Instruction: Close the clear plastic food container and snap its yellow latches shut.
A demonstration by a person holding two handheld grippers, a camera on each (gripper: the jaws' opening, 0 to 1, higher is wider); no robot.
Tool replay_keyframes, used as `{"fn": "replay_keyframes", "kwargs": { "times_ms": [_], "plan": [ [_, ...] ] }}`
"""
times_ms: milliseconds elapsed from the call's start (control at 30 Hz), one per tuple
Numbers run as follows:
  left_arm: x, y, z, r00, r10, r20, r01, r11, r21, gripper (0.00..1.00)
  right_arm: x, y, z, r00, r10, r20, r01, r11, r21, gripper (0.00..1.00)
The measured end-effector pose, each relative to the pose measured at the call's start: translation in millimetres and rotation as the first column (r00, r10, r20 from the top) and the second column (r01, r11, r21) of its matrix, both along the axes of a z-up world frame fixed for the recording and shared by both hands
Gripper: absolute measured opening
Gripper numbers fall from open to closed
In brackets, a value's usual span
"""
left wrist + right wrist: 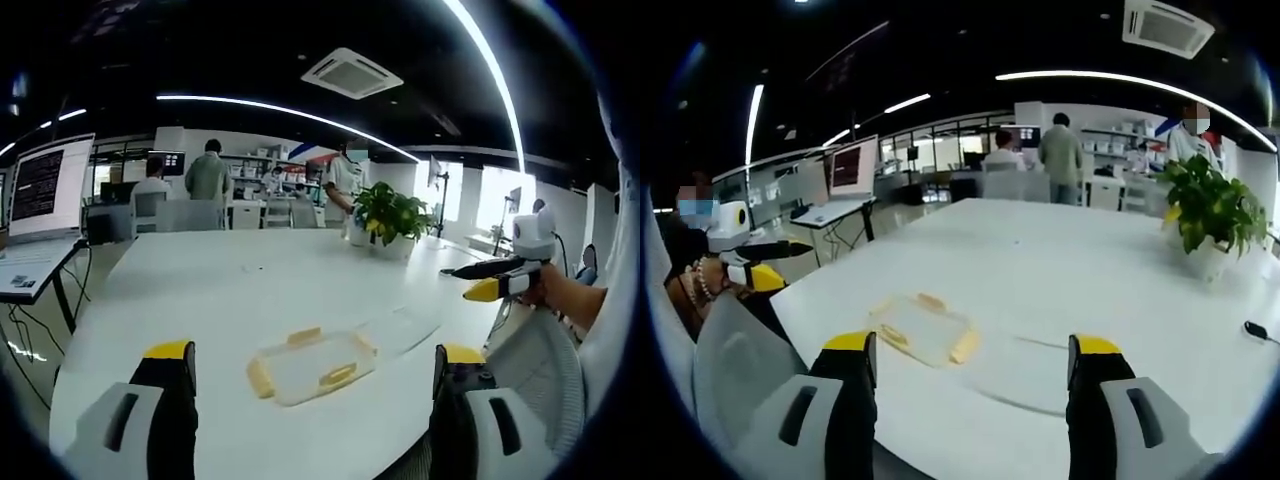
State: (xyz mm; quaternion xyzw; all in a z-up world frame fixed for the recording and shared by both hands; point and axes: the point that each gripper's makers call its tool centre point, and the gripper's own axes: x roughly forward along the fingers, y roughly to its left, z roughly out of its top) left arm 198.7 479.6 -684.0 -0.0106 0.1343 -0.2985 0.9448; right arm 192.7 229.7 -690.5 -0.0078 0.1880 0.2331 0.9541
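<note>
A clear plastic food container (308,366) with yellow latches (338,376) lies flat on the white table (200,290), near its front edge. A clear flat piece (402,328), seemingly its lid, lies beside it. My left gripper (314,352) is open, held back from the table with the container showing between its jaws. In the right gripper view the container (923,330) sits ahead and left of centre, and my right gripper (972,343) is open and holds nothing. Each gripper appears in the other's view, hand-held off the table edge: right gripper (500,281), left gripper (752,268).
A potted plant (390,214) (1208,208) stands on the far part of the table. A laptop on a stand (42,192) (848,168) is beside the table. A mesh chair back (535,365) stands close by. People are at desks in the background (208,175).
</note>
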Motion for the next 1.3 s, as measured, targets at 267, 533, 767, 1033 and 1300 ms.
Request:
{"fn": "replay_keyframes", "kwargs": {
  "times_ms": [267,533,767,1033,1300],
  "plan": [
    [12.5,-1,-3.0,0.999,-0.045,-0.003,0.045,0.998,0.053,0.95,7,2,0.6,0.999,0.032,-0.009,-0.032,0.999,-0.025,0.75],
    [26.2,-3,-8.0,0.996,-0.088,-0.013,0.088,0.991,0.097,0.91,18,6,-0.3,0.998,0.067,-0.012,-0.068,0.996,-0.058,0.74],
    [36.2,-4,-14.4,0.991,-0.129,-0.037,0.133,0.981,0.138,0.9,27,10,-3.5,0.993,0.119,-0.021,-0.121,0.987,-0.107,0.74],
    [45.8,-6,-21.4,0.977,-0.206,-0.063,0.215,0.954,0.208,0.86,36,17,-7.7,0.981,0.189,-0.039,-0.193,0.969,-0.152,0.73],
    [57.5,-8,-28.1,0.959,-0.267,-0.092,0.282,0.921,0.269,0.81,47,24,-9.8,0.96,0.274,-0.062,-0.281,0.935,-0.217,0.7]
  ]
}}
